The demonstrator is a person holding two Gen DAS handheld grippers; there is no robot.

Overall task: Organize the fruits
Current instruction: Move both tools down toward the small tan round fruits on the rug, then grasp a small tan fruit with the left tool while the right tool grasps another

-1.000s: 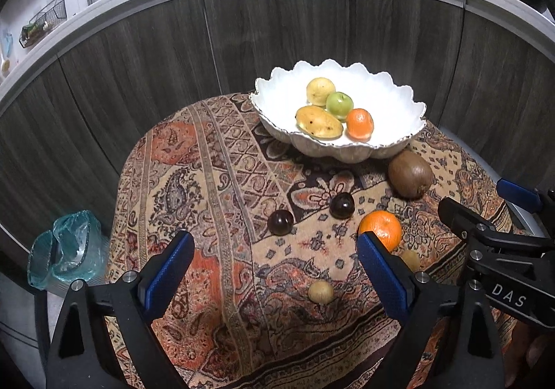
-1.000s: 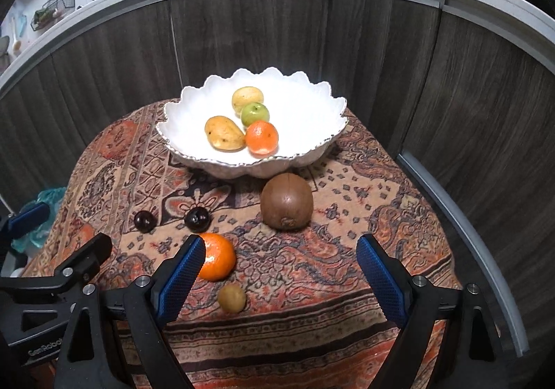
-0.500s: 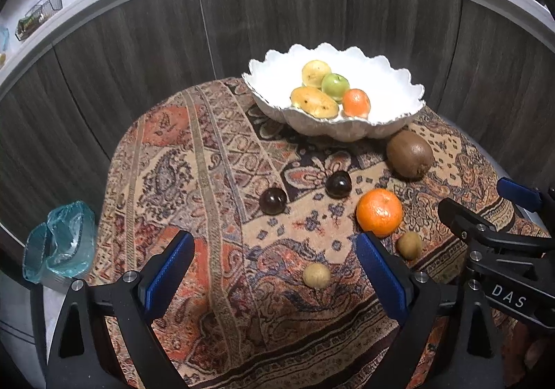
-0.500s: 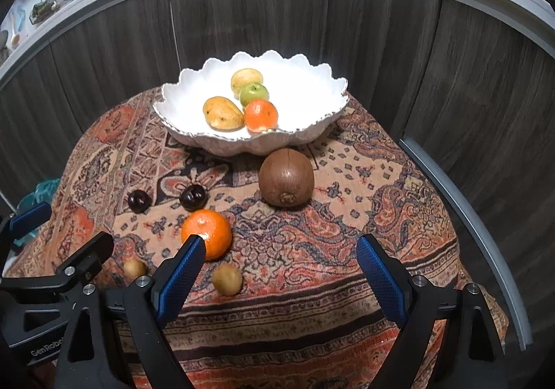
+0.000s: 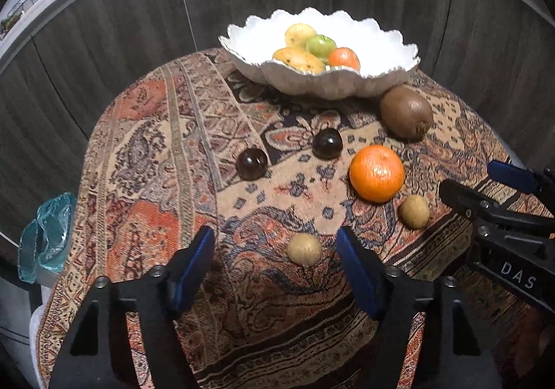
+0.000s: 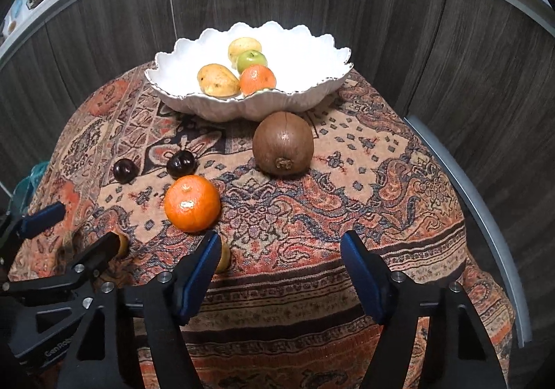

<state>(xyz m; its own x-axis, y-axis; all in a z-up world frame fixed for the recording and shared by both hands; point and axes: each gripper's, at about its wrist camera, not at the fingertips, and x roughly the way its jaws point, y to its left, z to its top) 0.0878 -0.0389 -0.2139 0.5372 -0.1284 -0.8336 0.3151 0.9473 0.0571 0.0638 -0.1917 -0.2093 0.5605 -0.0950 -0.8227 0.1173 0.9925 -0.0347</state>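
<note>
A white scalloped bowl (image 5: 381, 80) (image 6: 305, 97) at the back of the table holds several fruits, among them a green apple (image 5: 321, 45) and a small orange (image 5: 344, 58). On the cloth lie a kiwi (image 5: 406, 116) (image 6: 282, 148), an orange (image 5: 377, 172) (image 6: 192, 203), two dark plums (image 5: 252, 164) (image 5: 327, 143) and two small tan fruits (image 5: 304, 249) (image 5: 414, 211). My left gripper (image 5: 275, 262) is open and empty, low over the cloth, with a tan fruit between its fingers' line. My right gripper (image 6: 281, 265) is open and empty near the front edge.
A patterned cloth (image 5: 156, 153) covers the round table. Dark wood cabinet panels (image 5: 104, 42) curve behind it under a white counter. A teal plastic bag (image 5: 48, 236) sits low at the left. A grey rail (image 6: 478, 215) runs along the right.
Both grippers have dropped lower and moved in toward the table; the fruits look larger and nearer. Nothing on the cloth has moved. Both stay open.
</note>
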